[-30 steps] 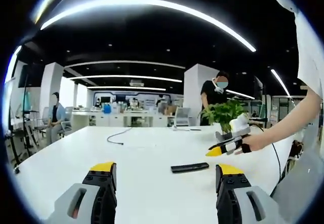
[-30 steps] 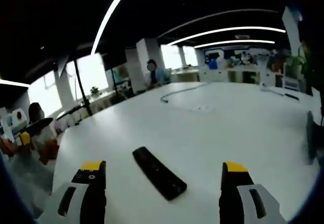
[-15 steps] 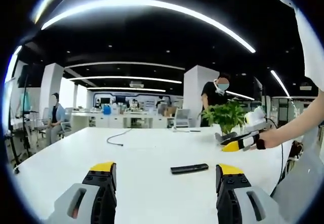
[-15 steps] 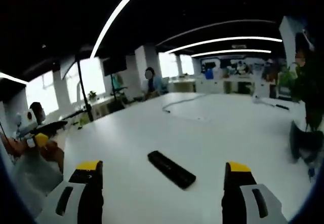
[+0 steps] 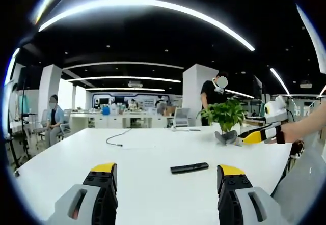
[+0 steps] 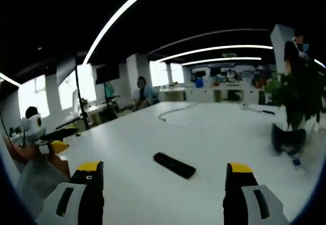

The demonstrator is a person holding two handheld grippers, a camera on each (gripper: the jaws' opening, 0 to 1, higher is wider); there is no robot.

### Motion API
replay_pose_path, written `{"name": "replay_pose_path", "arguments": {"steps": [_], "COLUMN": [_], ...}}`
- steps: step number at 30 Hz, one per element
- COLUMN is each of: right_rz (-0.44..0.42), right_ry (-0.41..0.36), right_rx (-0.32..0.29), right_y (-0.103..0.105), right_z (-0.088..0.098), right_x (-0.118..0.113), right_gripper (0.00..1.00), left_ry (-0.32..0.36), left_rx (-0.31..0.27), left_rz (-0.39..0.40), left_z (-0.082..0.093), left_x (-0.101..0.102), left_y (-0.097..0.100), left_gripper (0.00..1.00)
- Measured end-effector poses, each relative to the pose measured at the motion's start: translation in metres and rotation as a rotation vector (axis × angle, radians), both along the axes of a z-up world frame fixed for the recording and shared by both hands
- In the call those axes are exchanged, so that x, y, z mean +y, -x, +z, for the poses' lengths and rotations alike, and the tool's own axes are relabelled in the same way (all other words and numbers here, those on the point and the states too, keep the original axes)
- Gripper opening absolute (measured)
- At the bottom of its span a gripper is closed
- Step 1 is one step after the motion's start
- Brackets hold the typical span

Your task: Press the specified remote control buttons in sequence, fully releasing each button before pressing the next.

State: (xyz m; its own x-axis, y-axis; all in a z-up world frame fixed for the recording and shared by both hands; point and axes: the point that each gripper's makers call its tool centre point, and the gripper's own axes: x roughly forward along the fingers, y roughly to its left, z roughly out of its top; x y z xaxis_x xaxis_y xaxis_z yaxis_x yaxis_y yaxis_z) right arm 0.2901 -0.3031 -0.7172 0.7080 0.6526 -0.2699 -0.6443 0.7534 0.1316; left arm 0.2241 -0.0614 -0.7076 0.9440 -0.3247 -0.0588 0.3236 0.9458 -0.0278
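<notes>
1. Ahead of the left gripper [image 5: 165,184], between and beyond its spread jaws, the black remote control [image 5: 189,168] lies flat on the white table [image 5: 76,153]; nothing held.
2. Right gripper [image 6: 163,184] jaws also spread, empty; remote control [image 6: 174,165] lies ahead between them, angled, well clear of both tips.
3. Right gripper also shows at far right of the left gripper view [image 5: 260,135], lifted off the table, near a potted plant [image 5: 227,119].
4. Cable [image 5: 119,136] lies farther off.
5. Handling guess: remote is light, rigid, smooth plastic, likely slides on the slick top. Steady it by the long edges with one gripper, press buttons with a single jaw tip straight down.
6. No press started yet.
</notes>
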Motion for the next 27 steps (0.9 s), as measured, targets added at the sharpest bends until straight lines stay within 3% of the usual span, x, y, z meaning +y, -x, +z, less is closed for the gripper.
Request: {"name": "replay_pose_path", "arguments": {"steps": [8, 16, 18, 20, 23, 27], "right_rz": [-0.082, -0.112, -0.12, -0.121, -0.133, -0.112], "right_ry": [0.054, 0.163, 0.18, 0.137, 0.128, 0.206], "right_rx": [-0.037, -0.044, -0.046, -0.017, -0.048, -0.08], "right_y": [0.028, 0.059, 0.063, 0.065, 0.062, 0.062], "right_z": [0.001, -0.018, -0.022, -0.025, -0.022, -0.027], "right_x": [-0.022, -0.039, -0.041, -0.039, -0.039, -0.039], "right_gripper": [0.99, 0.99, 0.99, 0.99, 0.98, 0.91], "left_ry": [-0.014, -0.013, -0.017, -0.03, -0.03, -0.036], "left_rx": [-0.012, -0.01, -0.008, -0.006, -0.015, -0.025], "left_rz": [-0.011, -0.022, -0.023, -0.015, -0.008, 0.007], "left_z": [0.002, 0.001, 0.0, 0.0, 0.001, 0.003], "left_x": [-0.002, -0.005, -0.005, -0.004, -0.002, -0.001], "left_y": [0.001, 0.002, 0.002, 0.002, 0.001, 0.001], "left_gripper": [0.83, 0.82, 0.82, 0.82, 0.82, 0.82]}}
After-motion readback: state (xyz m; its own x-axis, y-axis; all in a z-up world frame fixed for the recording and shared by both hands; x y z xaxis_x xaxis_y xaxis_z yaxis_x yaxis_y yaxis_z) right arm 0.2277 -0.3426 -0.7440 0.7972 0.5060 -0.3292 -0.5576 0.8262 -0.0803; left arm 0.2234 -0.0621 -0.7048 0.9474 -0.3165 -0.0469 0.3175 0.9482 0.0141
